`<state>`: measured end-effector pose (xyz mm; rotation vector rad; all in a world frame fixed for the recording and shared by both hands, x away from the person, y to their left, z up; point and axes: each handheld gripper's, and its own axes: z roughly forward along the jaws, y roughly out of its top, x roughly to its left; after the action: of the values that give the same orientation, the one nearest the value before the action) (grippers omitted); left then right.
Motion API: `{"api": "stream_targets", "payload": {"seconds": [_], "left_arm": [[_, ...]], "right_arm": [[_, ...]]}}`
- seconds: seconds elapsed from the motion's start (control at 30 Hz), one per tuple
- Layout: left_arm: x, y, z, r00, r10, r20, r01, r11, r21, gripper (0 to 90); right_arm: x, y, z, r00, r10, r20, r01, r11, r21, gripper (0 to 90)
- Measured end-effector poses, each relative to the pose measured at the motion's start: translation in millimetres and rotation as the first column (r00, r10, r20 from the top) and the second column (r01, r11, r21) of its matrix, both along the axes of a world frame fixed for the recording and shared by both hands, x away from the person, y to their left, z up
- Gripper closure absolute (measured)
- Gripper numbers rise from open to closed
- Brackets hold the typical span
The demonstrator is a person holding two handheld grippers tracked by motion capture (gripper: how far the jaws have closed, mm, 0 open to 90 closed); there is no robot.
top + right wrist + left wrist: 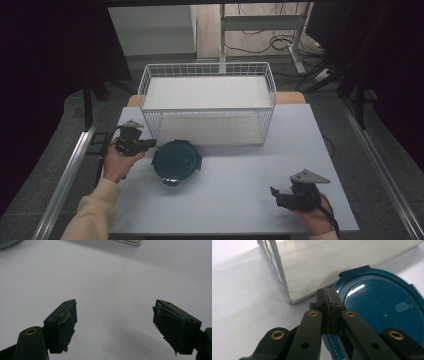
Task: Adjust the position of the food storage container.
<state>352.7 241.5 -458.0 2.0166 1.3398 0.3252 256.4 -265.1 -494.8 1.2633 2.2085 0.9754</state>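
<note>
Closed left hand-held gripper [329, 305] meets blue lid [384, 307] beside basket [274, 262].

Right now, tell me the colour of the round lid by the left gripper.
Dark blue lid, clearest in the left gripper view.

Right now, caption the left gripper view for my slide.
Left gripper shut at the rim of a round dark-blue plastic lid, beside a white wire basket.
</note>
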Motion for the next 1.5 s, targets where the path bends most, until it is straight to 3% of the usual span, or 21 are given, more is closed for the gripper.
{"api": "stream_targets", "payload": {"seconds": [0.33,0.5,0.87,0.97,1.27,1.5], "left_arm": [[14.6,-7.7,-16.1,0.9983,-0.04,-0.043,0.043,0.9974,0.059,89.5],[20.1,-6.7,-20.9,0.995,-0.064,-0.077,0.068,0.9961,0.056,89.6],[27.1,-13.1,-22.9,0.9949,-0.071,-0.071,0.076,0.9944,0.073,90.0],[26.6,-15.7,-23.2,0.9954,-0.071,-0.064,0.076,0.9944,0.074,90.0],[19.2,-28.2,-22.0,0.993,-0.102,-0.059,0.107,0.9903,0.088,90.0],[7.6,-42.1,-19.2,0.9873,-0.14,-0.076,0.147,0.983,0.109,90.0]], "right_arm": [[-0.2,0.4,-0.9,0.9999,0.013,0.009,-0.013,0.9999,-0.005,18.4],[-0.2,0.7,-1.3,0.9998,0.015,0.01,-0.015,0.9998,-0.009,18.4],[0.3,1.4,-1.5,0.9998,0.017,0.007,-0.017,0.9998,-0.006,18.3],[-0.7,2.5,0.4,0.9996,0.027,0.005,-0.027,0.9995,0.018,18.2],[0.1,2.2,-0.9,0.9998,0.021,0.002,-0.021,0.9998,0.006,18.2],[0.1,2.0,-1.2,0.9998,0.02,0.001,-0.02,0.9998,0.0,18.2]]}}
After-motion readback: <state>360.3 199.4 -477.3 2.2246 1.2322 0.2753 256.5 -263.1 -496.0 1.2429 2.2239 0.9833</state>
